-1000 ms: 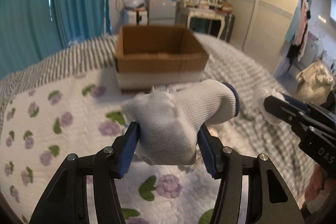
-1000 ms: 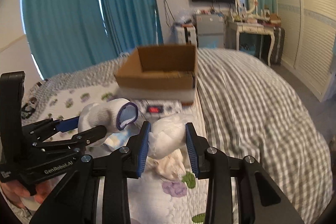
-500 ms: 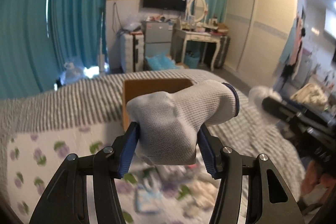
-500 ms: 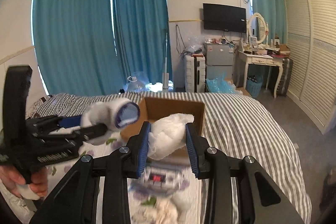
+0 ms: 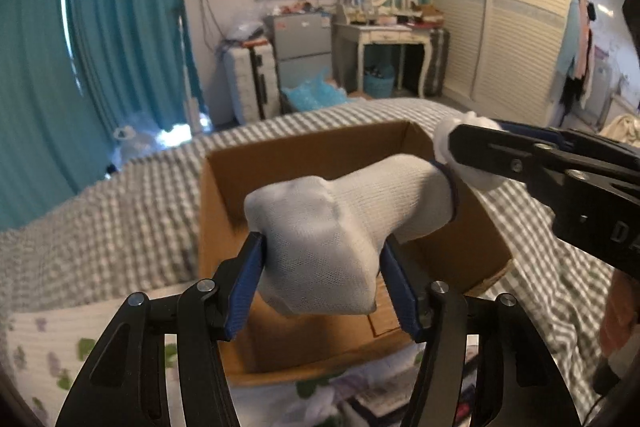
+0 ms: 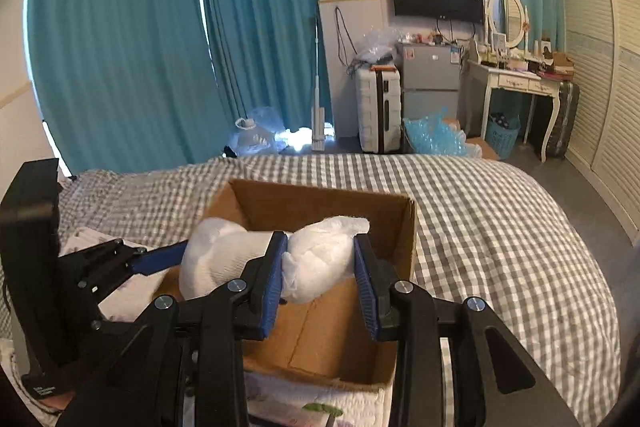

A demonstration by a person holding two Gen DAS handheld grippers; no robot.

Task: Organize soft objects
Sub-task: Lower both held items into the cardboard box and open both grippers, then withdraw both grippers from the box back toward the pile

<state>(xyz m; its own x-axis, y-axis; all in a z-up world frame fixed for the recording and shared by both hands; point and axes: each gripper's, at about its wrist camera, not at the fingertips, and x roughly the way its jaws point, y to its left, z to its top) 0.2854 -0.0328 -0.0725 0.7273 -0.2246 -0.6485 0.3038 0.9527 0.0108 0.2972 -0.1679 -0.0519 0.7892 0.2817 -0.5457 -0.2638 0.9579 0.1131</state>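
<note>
A white knitted sock with a dark-edged cuff hangs above the open cardboard box, between the blue pads of the left gripper. That gripper's jaws are opening; the pads still look to be touching the sock's sides, though blur along the edges makes the contact hard to judge. The cuff end points toward the box's far right corner.

Just right of the sock, also above the box, the right gripper is clamped on a crumpled white cloth bundle, its pads pressing in on both sides. In the right wrist view the bundle sits over the box's middle, with the sock and the left gripper beside it at the box's left wall.

The box interior shows bare brown cardboard where it is visible. The box rests on a grey checked bedspread; on its near side lies a white quilt with a floral print. Beyond the box's far wall hang teal curtains, and past the bed stand a white suitcase and a dressing table.
</note>
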